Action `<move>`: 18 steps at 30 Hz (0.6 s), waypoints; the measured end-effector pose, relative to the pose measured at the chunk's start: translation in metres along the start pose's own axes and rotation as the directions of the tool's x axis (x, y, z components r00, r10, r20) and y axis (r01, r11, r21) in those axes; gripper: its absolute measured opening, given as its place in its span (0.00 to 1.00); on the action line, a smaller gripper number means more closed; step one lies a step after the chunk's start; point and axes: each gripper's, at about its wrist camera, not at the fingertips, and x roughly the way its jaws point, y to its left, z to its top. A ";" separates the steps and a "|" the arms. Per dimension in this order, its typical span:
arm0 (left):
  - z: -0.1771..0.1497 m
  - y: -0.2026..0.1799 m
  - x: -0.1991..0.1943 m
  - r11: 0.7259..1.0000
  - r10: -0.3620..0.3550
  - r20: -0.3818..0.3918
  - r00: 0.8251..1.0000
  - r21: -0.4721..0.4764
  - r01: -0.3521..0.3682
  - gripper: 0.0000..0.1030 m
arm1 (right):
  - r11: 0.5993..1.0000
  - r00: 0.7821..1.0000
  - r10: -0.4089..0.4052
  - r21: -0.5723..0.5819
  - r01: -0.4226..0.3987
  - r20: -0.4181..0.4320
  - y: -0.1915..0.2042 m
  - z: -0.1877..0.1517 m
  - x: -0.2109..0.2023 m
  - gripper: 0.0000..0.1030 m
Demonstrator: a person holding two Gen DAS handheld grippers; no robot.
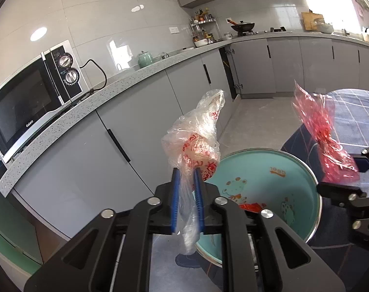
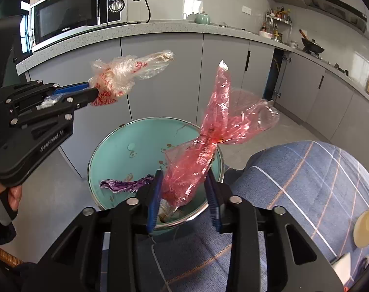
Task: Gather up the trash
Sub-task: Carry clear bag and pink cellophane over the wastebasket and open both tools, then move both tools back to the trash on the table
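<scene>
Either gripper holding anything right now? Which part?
Left gripper is shut on the clear plastic bag, clamped near its lower twisted tail. Right gripper appears open; the red plastic bag sits loosely between the pads.
</scene>
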 end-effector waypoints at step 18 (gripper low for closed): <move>0.003 0.007 -0.006 1.000 -0.006 0.021 1.000 -0.022 0.006 0.63 | 0.997 0.999 -0.029 0.070 0.028 0.014 -0.015 -0.016 -0.022 0.59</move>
